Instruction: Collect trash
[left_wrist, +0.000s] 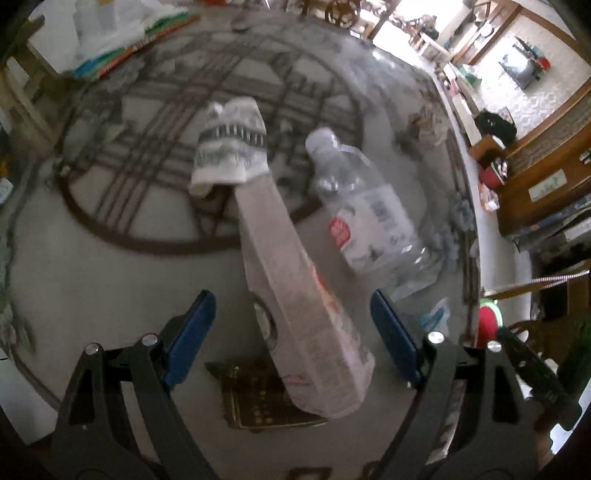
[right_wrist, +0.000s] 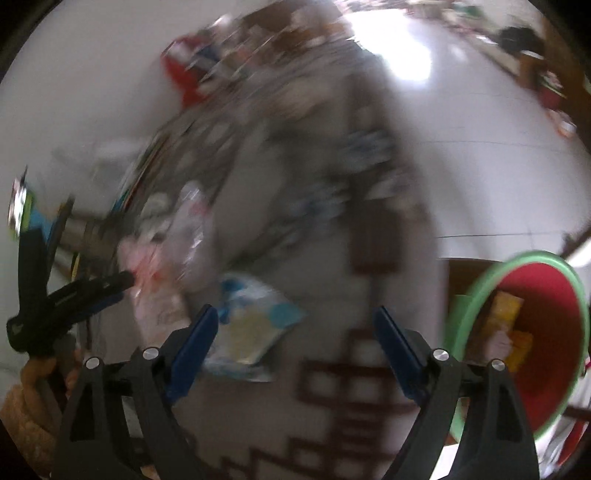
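In the left wrist view my left gripper (left_wrist: 293, 306) hangs open over a patterned rug. A long pink carton (left_wrist: 291, 288) lies between its blue pads, touching neither. Beyond the carton are a patterned white sock (left_wrist: 231, 144) and a clear plastic bottle (left_wrist: 365, 206) on its side. The right wrist view is blurred. In it my right gripper (right_wrist: 295, 314) is open, and a blue and yellow wrapper (right_wrist: 251, 332) lies on the rug by its left finger. A red bin (right_wrist: 535, 332) with a green rim, tipped toward the camera at the right, holds yellow wrappers.
A dark booklet (left_wrist: 258, 395) lies under the carton's near end. Coloured books and a plastic bag (left_wrist: 110, 40) sit at the rug's far left. Wooden furniture (left_wrist: 535, 184) lines the right side beyond white floor. A fuzzy sleeve (right_wrist: 22, 413) shows at lower left.
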